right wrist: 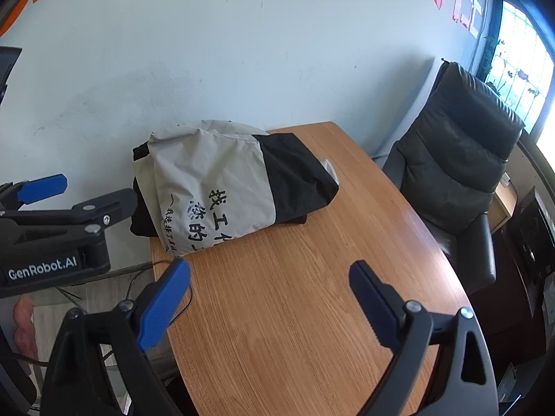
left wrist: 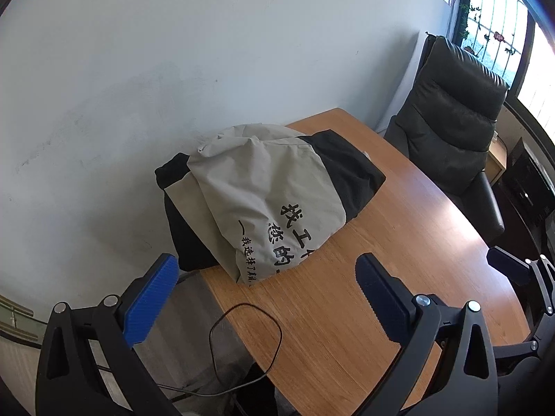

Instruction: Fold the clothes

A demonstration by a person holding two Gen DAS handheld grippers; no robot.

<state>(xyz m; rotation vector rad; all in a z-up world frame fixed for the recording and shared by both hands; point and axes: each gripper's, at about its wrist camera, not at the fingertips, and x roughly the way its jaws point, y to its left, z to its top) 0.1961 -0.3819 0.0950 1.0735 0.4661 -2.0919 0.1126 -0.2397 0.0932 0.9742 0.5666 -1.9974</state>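
folded jacket (left wrist: 263, 201) lies ahead of both spread, empty tools (left wrist: 263, 298) (right wrist: 270, 301).

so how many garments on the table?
1 visible: a beige-and-black jacket bundled at the far left corner of the wooden table, against the wall. Black fabric under it looks like the same piece; another garment could be hidden beneath.

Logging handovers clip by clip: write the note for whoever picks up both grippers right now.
Left gripper: open, empty, held above the near table edge.
Right gripper: open, empty, over bare tabletop.
Jacket: grey and black with printed lettering, lying in a compact bundle at the table's far corner by the wall; neither gripper touches it.
Done: it looks folded over already.
Left: check whether the bundle is neat; I can't tell if another fold is needed.
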